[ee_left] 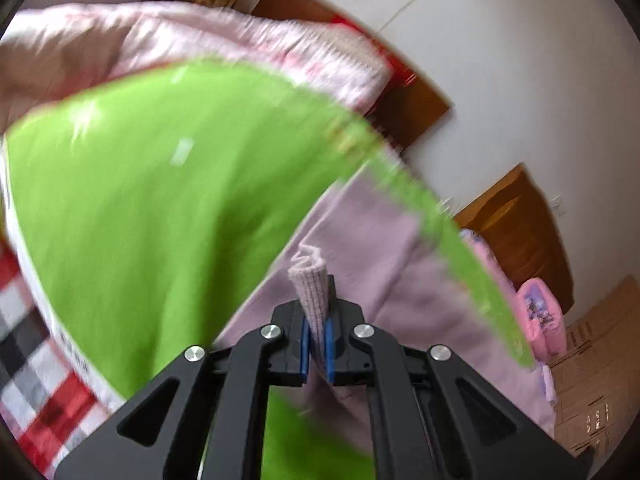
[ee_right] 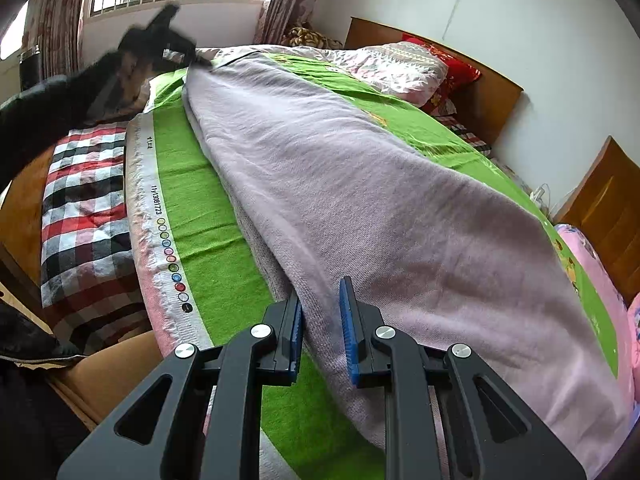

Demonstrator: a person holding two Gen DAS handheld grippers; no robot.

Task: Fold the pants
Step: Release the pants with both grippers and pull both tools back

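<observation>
We hold the left gripper [ee_left: 316, 344] with its blue pads [ee_left: 305, 346] pinching a ribbed cuff of the pale lilac pants [ee_left: 360, 248], which stands up between the fingers. We hold the right gripper [ee_right: 320, 320] with its fingers slightly spread; an edge of the pants [ee_right: 360, 184] lies between them, and pad contact cannot be confirmed. Ahead of these fingers the pants stretch across the green cloth [ee_right: 188, 184] on the bed.
</observation>
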